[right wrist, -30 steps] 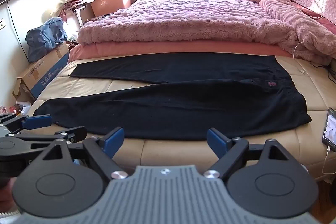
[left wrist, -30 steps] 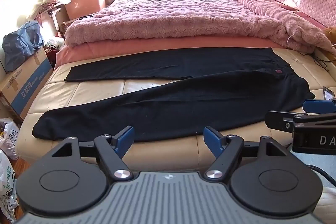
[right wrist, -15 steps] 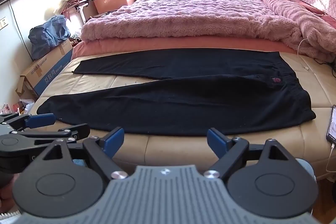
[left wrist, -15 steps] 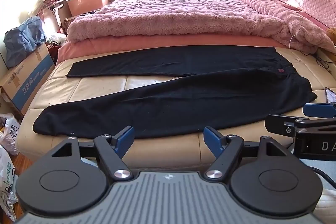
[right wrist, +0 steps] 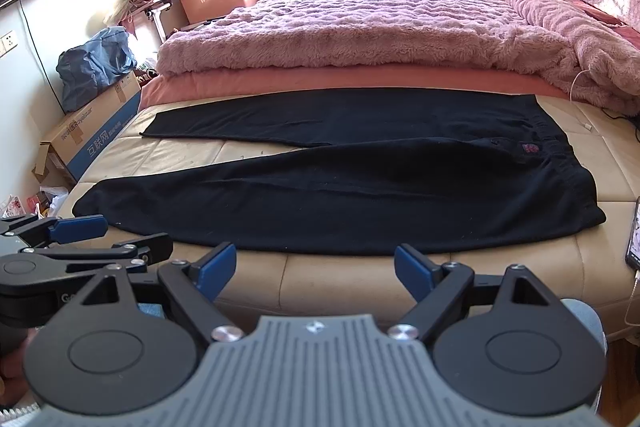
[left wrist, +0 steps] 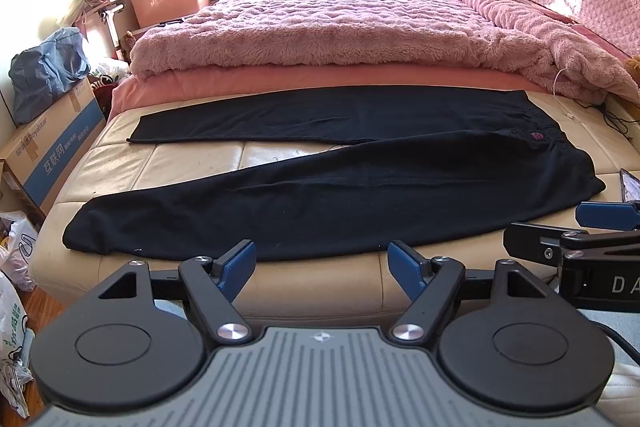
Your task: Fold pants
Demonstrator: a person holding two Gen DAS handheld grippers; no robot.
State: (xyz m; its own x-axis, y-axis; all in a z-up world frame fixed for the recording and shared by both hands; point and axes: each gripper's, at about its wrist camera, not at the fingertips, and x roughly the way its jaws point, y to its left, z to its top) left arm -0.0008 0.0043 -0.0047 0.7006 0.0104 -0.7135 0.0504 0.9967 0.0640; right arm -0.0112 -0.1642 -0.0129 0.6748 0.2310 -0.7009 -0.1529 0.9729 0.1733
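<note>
I hold both tongs, left (left wrist: pixel 321 264) and right (right wrist: pixel 315 266), wide and empty; the pants (left wrist: pixel 360 187) lie crosswise ahead, waistband nearer the right.

Black pants (right wrist: pixel 340 195) lie flat on the beige bench (right wrist: pixel 340 279) — waistband right; right gripper (right wrist: pixel 315 265) gapes empty, just short of them.

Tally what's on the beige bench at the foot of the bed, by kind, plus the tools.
Black pants: 1, spread flat, legs apart
Phone: 1, at the bench's right edge
Tools: 2, left tool and right tool, both open, holding nothing
Total: 4
</note>
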